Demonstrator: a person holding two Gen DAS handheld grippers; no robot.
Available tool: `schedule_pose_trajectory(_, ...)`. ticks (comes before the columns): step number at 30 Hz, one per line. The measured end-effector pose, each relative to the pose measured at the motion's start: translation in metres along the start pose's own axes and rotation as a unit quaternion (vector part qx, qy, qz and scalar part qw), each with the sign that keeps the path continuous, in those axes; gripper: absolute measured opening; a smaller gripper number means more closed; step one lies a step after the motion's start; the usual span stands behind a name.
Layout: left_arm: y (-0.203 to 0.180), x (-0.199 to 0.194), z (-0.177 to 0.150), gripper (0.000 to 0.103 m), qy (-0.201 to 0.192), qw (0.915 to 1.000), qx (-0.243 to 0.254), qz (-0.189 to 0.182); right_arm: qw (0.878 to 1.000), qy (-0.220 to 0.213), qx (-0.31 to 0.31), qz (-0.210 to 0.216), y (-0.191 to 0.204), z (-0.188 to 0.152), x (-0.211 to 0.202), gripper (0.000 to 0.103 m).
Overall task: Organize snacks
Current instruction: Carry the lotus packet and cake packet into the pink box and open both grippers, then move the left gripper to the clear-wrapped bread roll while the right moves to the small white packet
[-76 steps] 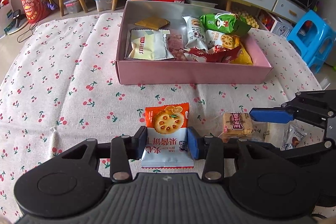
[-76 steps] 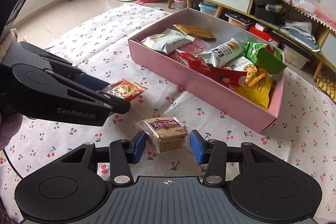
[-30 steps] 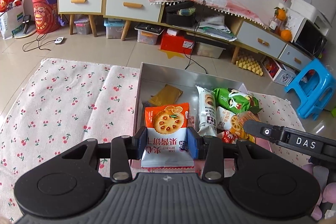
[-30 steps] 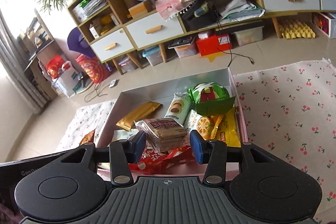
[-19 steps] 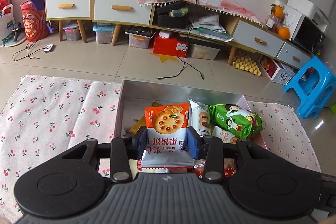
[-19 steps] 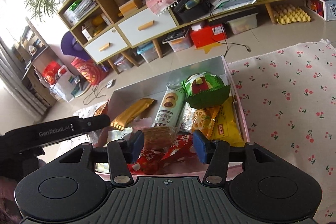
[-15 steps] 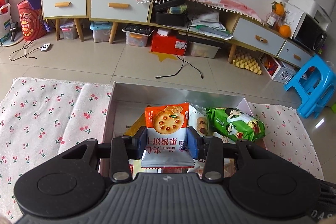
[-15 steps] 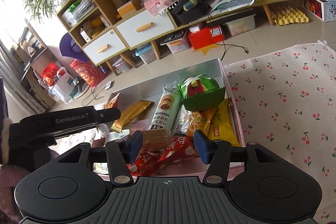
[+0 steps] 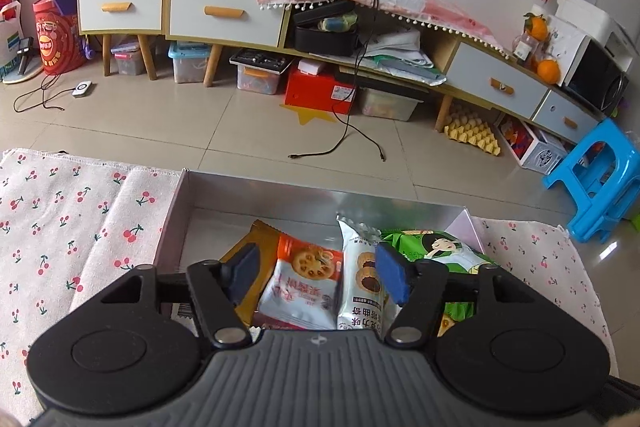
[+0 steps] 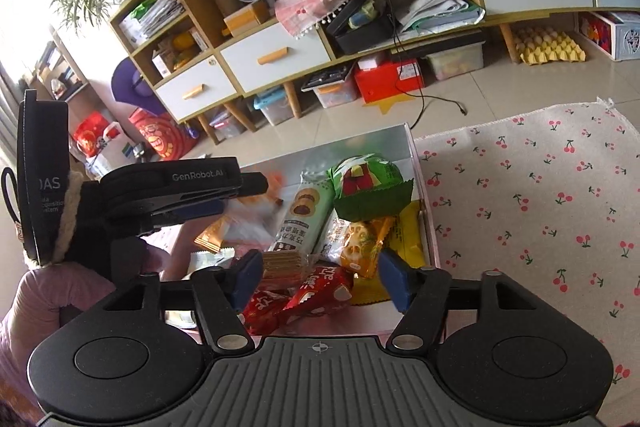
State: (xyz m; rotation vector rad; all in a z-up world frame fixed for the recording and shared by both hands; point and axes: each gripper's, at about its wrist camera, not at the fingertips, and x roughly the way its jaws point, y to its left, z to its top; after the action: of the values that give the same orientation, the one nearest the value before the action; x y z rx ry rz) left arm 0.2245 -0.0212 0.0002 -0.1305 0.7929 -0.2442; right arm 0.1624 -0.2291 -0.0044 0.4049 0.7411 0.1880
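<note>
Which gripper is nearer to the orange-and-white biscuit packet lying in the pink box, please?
Left. The left gripper hangs open directly over the orange-and-white biscuit packet; the right gripper is open over the red wrappers further along.

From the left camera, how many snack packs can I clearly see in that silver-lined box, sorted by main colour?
Golden-brown flat foil pack: 1
Orange-and-white biscuit pack: 1
White chocolate-cookie pack: 1
Green crinkly pack: 1
Total: 4 clearly seen. A few scraps of other wrappers peek out under the left claw and are not counted.

Cherry-print cloth [image 9: 80,211], pink box [image 10: 424,211]
</note>
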Motion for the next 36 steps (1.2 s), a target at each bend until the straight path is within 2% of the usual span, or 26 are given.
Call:
schedule_pose_trajectory(6,0.001,-0.008,-0.003,0.071,0.012,0.9997,0.018,0.014,1.0,-0.003,0.004,-0.004,-0.001,0.002,-0.005,0.071)
schedule_pose_trajectory(12,0.0,-0.026,-0.005,0.078,0.004,0.9991,0.036,0.021,1.0,-0.009,-0.004,-0.014,0.001,0.004,-0.014,0.073)
schedule_pose_trajectory(15,0.0,-0.035,-0.007,0.082,-0.001,0.9987,0.043,0.027,1.0,-0.016,-0.01,-0.022,0.001,0.004,-0.021,0.078)
schedule_pose_trajectory(19,0.001,-0.046,-0.011,0.085,-0.005,0.9988,0.042,0.025,0.999,-0.018,-0.016,-0.022,0.0,0.005,-0.03,0.079)
schedule_pose_trajectory(30,0.001,-0.066,-0.032,0.091,0.005,0.9988,0.044,0.022,0.997,-0.02,-0.069,-0.036,0.01,-0.002,-0.052,0.08)
schedule_pose_trajectory(36,-0.002,-0.077,-0.045,0.098,0.017,0.9977,0.057,0.032,0.994,-0.008,-0.101,-0.047,0.016,-0.014,-0.057,0.08)
